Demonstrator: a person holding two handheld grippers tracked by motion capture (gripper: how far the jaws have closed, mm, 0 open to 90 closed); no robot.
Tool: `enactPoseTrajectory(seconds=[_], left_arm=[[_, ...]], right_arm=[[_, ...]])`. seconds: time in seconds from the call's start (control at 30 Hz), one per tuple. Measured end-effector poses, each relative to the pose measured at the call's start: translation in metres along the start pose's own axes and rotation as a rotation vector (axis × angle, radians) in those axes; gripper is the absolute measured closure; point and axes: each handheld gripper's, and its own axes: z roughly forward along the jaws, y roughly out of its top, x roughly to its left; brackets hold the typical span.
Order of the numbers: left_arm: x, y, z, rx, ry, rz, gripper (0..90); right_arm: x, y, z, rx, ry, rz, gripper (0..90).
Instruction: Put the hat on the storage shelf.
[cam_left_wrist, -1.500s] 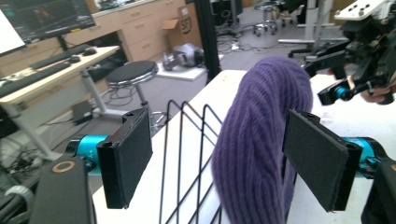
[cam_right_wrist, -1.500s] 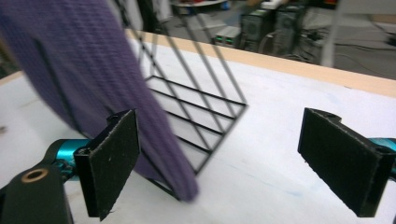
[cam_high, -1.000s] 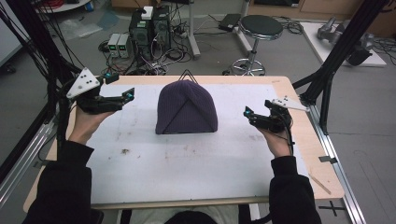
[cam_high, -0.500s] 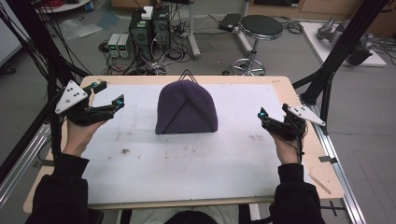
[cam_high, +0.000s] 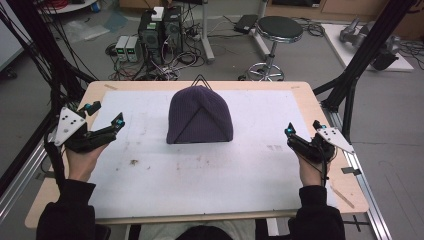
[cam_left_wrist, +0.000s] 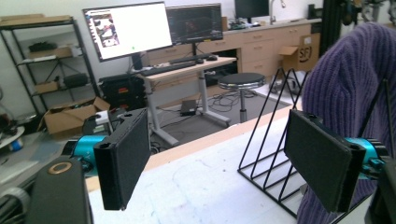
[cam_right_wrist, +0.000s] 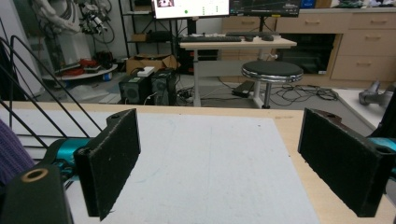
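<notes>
A purple knit beanie sits pulled over a black wire stand at the middle back of the white mat. My left gripper hovers over the mat's left edge, jaws open and empty, well left of the beanie. In the left gripper view the beanie and the wire stand lie ahead on the right, beyond the open left gripper. My right gripper is open and empty near the mat's right edge. In its own view the right gripper faces bare mat, with the wire stand at far left.
The mat covers most of a wooden table. Black frame poles rise at both sides of the table. Behind it on the floor stand a round stool, computer boxes and loose cables.
Both hands have drawn outward and toward the near edge: the left gripper went left, the right gripper went right, both away from the beanie. The beanie has not moved.
</notes>
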Motion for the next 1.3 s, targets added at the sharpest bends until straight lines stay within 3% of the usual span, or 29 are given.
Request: enactPoseTrajectory(seconds=[0.23,0.4,0.53,0.77,0.93,1.17,1.3], left_arm=[[-0.001,-0.011,-0.006,0.011,0.057,-0.003,22.8],[0.000,-0.019,-0.008,0.020,0.074,-0.037,21.7],[-0.004,-0.033,-0.014,0.026,0.103,-0.042,21.1],[-0.002,-0.060,-0.027,0.032,0.170,-0.112,20.9],[-0.003,-0.070,-0.035,0.033,0.208,-0.095,20.3],[-0.003,-0.078,-0.047,0.020,0.281,-0.100,20.3],[0.000,-0.082,-0.049,0.031,0.285,-0.105,20.3]], right_arm=[[-0.004,-0.010,-0.007,-0.033,-0.043,0.001,12.4],[-0.004,-0.017,-0.010,-0.036,-0.063,-0.019,12.4],[-0.003,-0.023,-0.014,-0.052,-0.085,-0.025,12.4],[0.000,-0.029,-0.018,-0.068,-0.090,-0.047,12.4],[0.002,-0.033,-0.018,-0.059,-0.107,-0.063,12.4],[0.007,-0.043,-0.017,-0.022,-0.090,-0.026,12.5],[0.002,-0.047,-0.016,-0.011,-0.094,0.046,12.6]])
